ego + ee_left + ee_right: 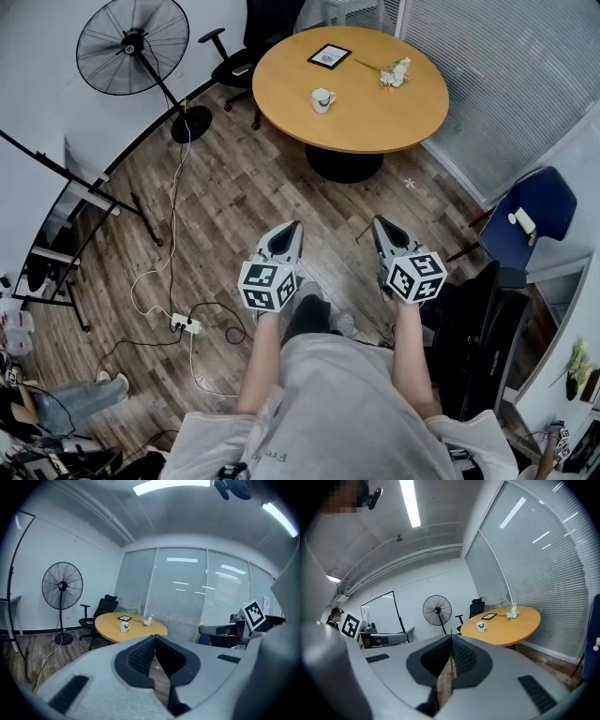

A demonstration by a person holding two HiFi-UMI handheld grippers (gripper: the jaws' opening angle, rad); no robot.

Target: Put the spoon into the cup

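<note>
Right gripper (451,637) jaws pressed together, pinching the spoon (451,656): a thin gold shaft, long axis upright across the jaws, its end poking just above them. Left gripper (154,638) jaws closed, empty. Cup (322,99) sits well ahead on round wooden table (375,127). Plank floor (234,197), standing fan (131,42).

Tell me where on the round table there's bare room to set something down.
The near half of the table, from the cup across to the right rim, is bare wood. So is the strip below the flowers. The far part is crowded: the picture frame and the flowers lie close together, with a thin stem between them.
</note>
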